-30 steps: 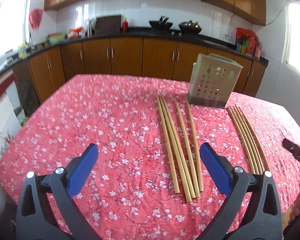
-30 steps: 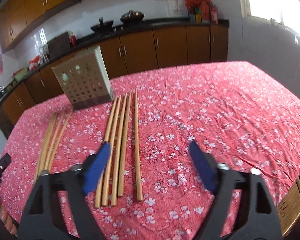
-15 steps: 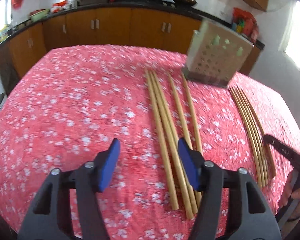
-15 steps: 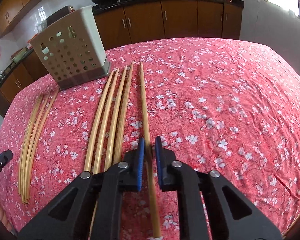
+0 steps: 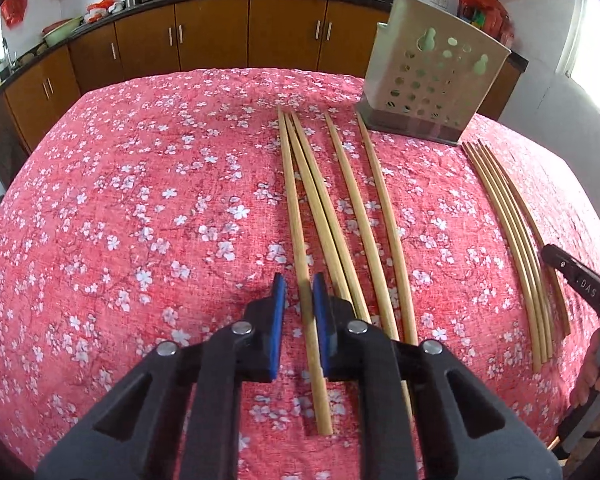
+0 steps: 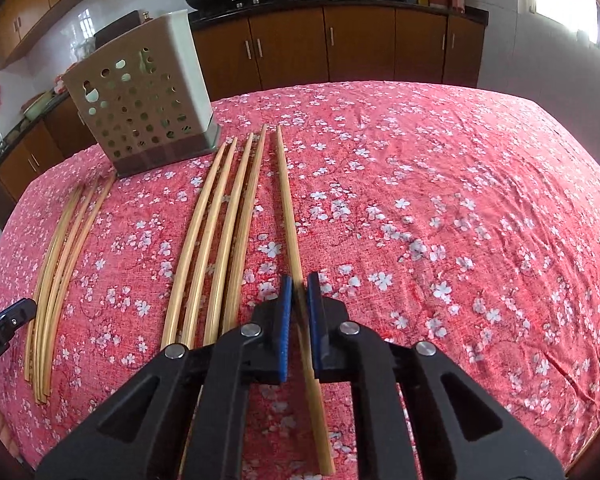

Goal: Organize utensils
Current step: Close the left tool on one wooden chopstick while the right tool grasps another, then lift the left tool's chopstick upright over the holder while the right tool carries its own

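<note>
Five thick bamboo chopsticks lie side by side on the red flowered tablecloth (image 5: pixel 120 220). My left gripper (image 5: pixel 299 296) straddles the leftmost chopstick (image 5: pixel 292 208) near its near end. Its jaws are closing; the stick rests against the right pad, with a sliver of cloth showing at the left pad. In the right wrist view, my right gripper (image 6: pixel 299 296) is shut on the rightmost chopstick (image 6: pixel 288 208) of another thick set. A perforated beige utensil holder (image 5: pixel 428 76) (image 6: pixel 140 96) stands upright at the back of the table.
A bundle of thin chopsticks (image 5: pixel 512 224) (image 6: pixel 60 248) lies between the two thick sets. A black piece of the other gripper (image 5: pixel 576 280) (image 6: pixel 4 320) and a hand (image 5: pixel 598 368) show at the frame edges. Brown kitchen cabinets (image 5: pixel 212 36) line the wall behind.
Both grippers came down toward the table and tilted lower. The right jaws shut on its chopstick half a second ago and stayed. The left jaws narrowed from wide open around the leftmost chopstick.
</note>
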